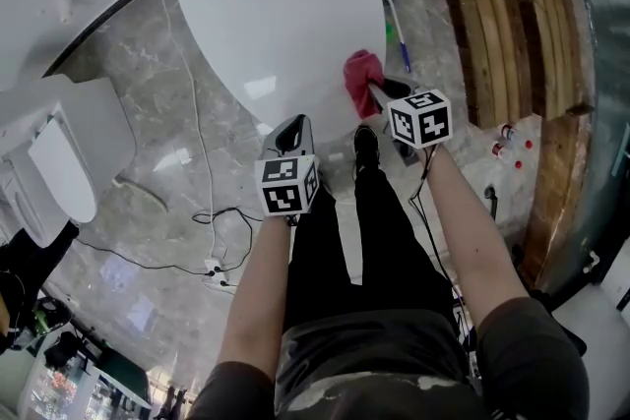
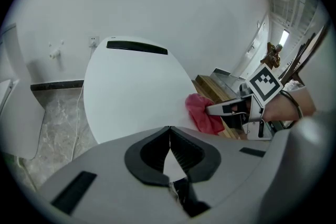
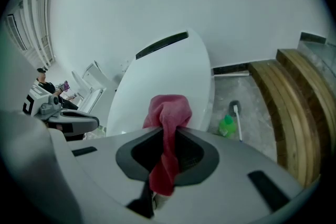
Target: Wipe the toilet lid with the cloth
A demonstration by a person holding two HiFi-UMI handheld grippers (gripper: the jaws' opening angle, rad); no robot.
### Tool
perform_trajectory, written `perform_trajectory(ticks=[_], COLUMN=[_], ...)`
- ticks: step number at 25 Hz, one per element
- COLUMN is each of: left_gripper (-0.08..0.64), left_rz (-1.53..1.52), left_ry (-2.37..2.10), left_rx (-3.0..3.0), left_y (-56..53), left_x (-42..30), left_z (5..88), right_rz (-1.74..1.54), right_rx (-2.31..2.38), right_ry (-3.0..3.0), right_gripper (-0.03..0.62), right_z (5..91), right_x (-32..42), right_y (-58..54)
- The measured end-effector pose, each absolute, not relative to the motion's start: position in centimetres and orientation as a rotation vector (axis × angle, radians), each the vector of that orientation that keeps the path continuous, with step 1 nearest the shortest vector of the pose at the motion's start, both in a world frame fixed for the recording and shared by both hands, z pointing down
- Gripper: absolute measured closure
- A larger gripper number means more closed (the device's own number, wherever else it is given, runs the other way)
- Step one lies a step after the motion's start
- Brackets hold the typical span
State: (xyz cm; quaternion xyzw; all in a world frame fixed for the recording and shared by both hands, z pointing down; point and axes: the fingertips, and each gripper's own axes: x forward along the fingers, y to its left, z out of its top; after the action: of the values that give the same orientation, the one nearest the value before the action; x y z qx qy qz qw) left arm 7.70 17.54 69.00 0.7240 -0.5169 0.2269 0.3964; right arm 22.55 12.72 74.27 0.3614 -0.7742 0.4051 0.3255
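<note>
The white toilet lid [image 1: 276,5] is closed, an oval with a dark slot at its far end, and also fills the left gripper view [image 2: 131,86]. My right gripper [image 1: 377,93] is shut on a red cloth [image 1: 360,77], which hangs bunched at the lid's near right edge. In the right gripper view the cloth [image 3: 169,110] runs back between the closed jaws of that gripper [image 3: 169,136], over the lid [image 3: 163,73]. My left gripper [image 1: 292,131] is shut and empty, just off the lid's near edge. Its jaws meet in its own view [image 2: 169,132], with the cloth [image 2: 202,113] to the right.
A green bottle [image 3: 227,126] and a toilet brush [image 3: 236,113] stand on the marble floor right of the toilet. Wooden steps [image 1: 512,25] run along the right. A second white toilet [image 1: 59,162] stands at the left. A cable [image 1: 202,172] trails across the floor.
</note>
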Motion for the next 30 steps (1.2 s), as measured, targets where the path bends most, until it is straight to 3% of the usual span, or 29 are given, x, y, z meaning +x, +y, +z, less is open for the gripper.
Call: perform_trajectory(ticks=[14, 30], left_gripper=[0.552, 0.552], left_rz=[0.543, 0.364], left_ry=[-1.336, -1.374], left_rx=[1.863, 2.09], left_y=[17.1, 16.2], left_x=[10.1, 6.3], left_z=[66.2, 50.9], right_rz=[1.043, 0.928], right_rx=[0.971, 1.072], right_ry=[-2.06, -2.322], right_gripper=[0.549, 0.549], right_z=[71.7, 53.4], right_x=[24.4, 16.8], right_y=[11.8, 14.2])
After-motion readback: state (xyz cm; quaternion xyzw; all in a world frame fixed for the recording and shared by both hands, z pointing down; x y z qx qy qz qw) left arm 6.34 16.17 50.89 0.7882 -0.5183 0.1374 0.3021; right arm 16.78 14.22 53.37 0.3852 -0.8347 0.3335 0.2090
